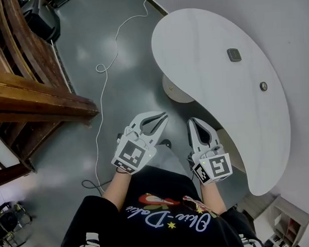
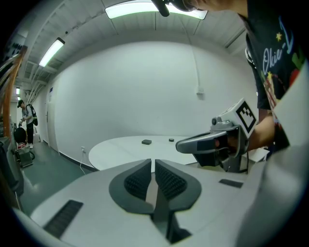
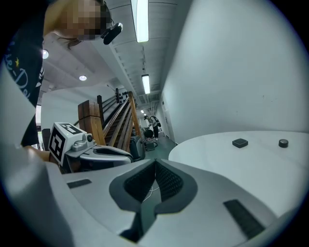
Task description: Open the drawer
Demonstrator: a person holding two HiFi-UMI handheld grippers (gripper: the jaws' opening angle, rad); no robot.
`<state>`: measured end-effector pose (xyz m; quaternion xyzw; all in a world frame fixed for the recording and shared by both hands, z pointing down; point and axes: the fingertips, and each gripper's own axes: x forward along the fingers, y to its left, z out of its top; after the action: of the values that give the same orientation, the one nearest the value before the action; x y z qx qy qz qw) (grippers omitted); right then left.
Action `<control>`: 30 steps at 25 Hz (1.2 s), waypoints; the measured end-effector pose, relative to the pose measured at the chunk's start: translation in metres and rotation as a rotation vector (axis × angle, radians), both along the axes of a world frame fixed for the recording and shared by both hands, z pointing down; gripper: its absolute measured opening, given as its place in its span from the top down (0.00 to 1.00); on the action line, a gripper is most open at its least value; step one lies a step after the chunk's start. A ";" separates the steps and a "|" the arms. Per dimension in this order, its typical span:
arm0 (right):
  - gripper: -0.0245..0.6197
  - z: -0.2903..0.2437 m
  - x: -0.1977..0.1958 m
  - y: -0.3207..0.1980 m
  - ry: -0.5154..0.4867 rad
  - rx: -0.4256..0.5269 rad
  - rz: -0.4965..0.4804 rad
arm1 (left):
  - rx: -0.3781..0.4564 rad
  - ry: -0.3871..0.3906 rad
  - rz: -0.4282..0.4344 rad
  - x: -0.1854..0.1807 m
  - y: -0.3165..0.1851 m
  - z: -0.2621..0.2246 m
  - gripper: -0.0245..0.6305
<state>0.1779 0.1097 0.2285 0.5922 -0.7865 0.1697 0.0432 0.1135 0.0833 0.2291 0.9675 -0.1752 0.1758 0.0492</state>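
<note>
No drawer shows plainly in any view. In the head view my left gripper [image 1: 162, 116] and right gripper [image 1: 193, 121] hang side by side over the grey floor, just short of the near edge of a white curved table [image 1: 208, 56]. Both are shut with nothing between the jaws. The left gripper view has its own tips [image 2: 153, 161] closed, with the right gripper [image 2: 212, 142] beside them. The right gripper view has its tips [image 3: 155, 161] closed as well, and the left gripper [image 3: 91, 152] at the left.
On the table lie a dark square piece [image 1: 234, 54] and a small round piece [image 1: 264, 86]. A white cable [image 1: 104, 81] trails over the floor. Wooden stairs [image 1: 20, 95] stand at the left. A low shelf unit [image 1: 289, 219] sits at the bottom right. A person [image 2: 26, 120] stands far off.
</note>
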 end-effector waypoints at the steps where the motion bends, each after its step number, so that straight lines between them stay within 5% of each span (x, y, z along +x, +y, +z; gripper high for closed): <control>1: 0.96 0.003 -0.001 -0.001 0.001 -0.006 0.000 | -0.006 0.001 -0.004 -0.001 -0.001 0.004 0.96; 11: 0.96 0.042 -0.024 -0.035 0.083 -0.050 0.002 | -0.079 0.002 0.001 -0.015 -0.039 0.053 0.96; 30: 0.96 0.139 -0.021 -0.084 0.136 -0.136 0.068 | -0.101 -0.007 0.034 0.015 -0.100 0.169 0.92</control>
<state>0.1569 0.0257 0.3679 0.6245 -0.7478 0.1835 0.1309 0.1286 -0.0164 0.3976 0.9660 -0.1497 0.1885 0.0946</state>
